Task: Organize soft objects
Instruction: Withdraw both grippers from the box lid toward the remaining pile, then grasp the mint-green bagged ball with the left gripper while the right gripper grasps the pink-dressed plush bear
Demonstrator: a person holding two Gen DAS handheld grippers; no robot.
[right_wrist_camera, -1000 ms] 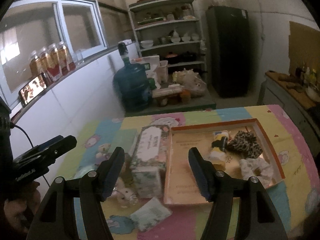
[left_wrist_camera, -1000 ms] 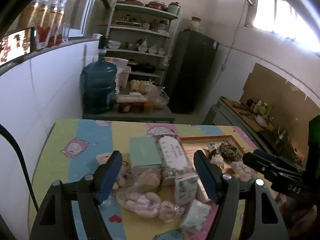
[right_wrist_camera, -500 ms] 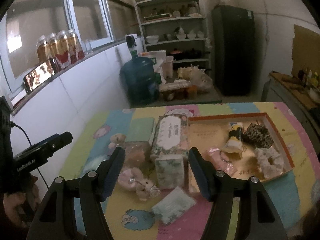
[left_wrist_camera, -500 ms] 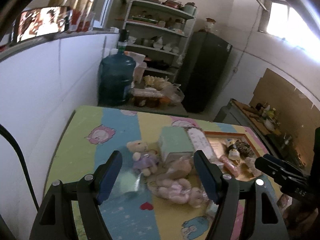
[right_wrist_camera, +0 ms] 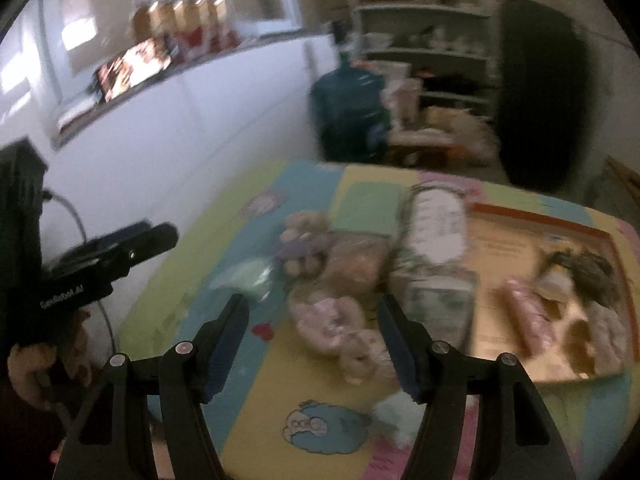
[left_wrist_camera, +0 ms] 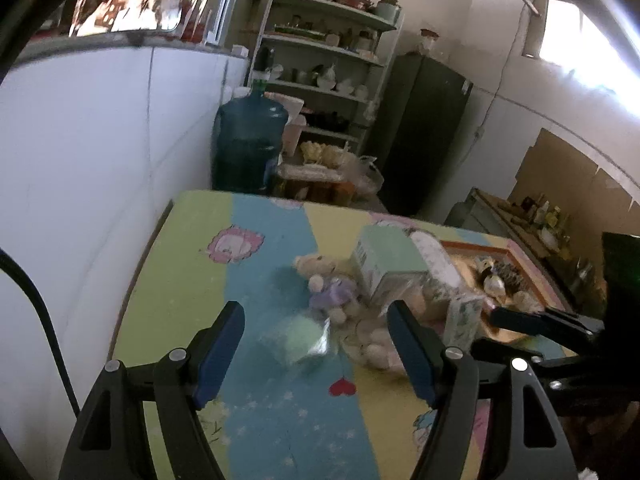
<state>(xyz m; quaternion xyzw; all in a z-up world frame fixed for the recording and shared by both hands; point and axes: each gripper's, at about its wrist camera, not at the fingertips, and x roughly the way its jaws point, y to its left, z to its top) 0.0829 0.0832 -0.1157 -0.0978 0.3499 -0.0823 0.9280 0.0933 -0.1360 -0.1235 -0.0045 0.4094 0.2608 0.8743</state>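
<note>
While both tools hover above the table (left_wrist_camera: 192, 264), the left gripper (left_wrist_camera: 316, 344) has its jaws spread wide and empty, a pale green packet (left_wrist_camera: 298, 338) lying between them, a small bear (left_wrist_camera: 330, 284) just beyond. Right gripper (right_wrist_camera: 314, 340), jaws also apart, frames a pink plush (right_wrist_camera: 332, 320); tray (right_wrist_camera: 560, 224) right.

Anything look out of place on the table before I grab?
Nothing damaged or spilled. The small teddy bear in a purple dress and bagged pink plush toys lie loose outside the orange-rimmed tray.
</note>
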